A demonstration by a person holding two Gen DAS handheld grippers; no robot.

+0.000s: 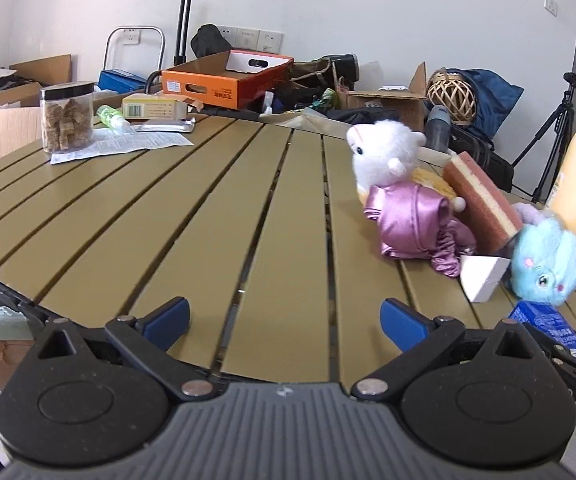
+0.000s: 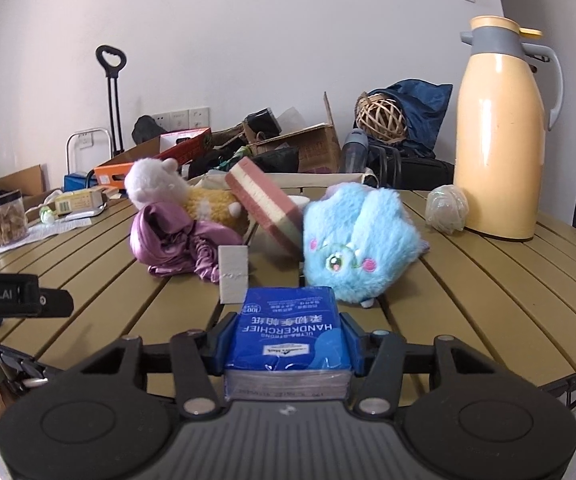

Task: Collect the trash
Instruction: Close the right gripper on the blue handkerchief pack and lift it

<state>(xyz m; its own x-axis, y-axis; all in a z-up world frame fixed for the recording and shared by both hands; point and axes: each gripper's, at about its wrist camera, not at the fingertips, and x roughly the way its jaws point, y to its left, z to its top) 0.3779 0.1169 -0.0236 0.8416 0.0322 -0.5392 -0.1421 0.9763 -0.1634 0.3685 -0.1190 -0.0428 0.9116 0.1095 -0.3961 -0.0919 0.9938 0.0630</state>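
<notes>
The slatted table (image 2: 468, 280) is olive-tan with dark gaps between its boards. Near its front edge, the tissue pack (image 2: 288, 326) is deep blue with white lettering. Just behind the pack stands a plain white foam block (image 2: 233, 274). Right of the block sits a sky-blue plush (image 2: 358, 244) with pink cheeks and a green eye. Left of the block, a white-headed plush (image 2: 155, 184) wears shiny mauve satin. Between the plushes leans a sponge (image 2: 265, 204), pink with a cream stripe. At the table's far right, the thermos (image 2: 500, 136) is pale yellow with grey trim.

Left gripper (image 1: 283, 322) over slatted table (image 1: 191, 216)
</notes>
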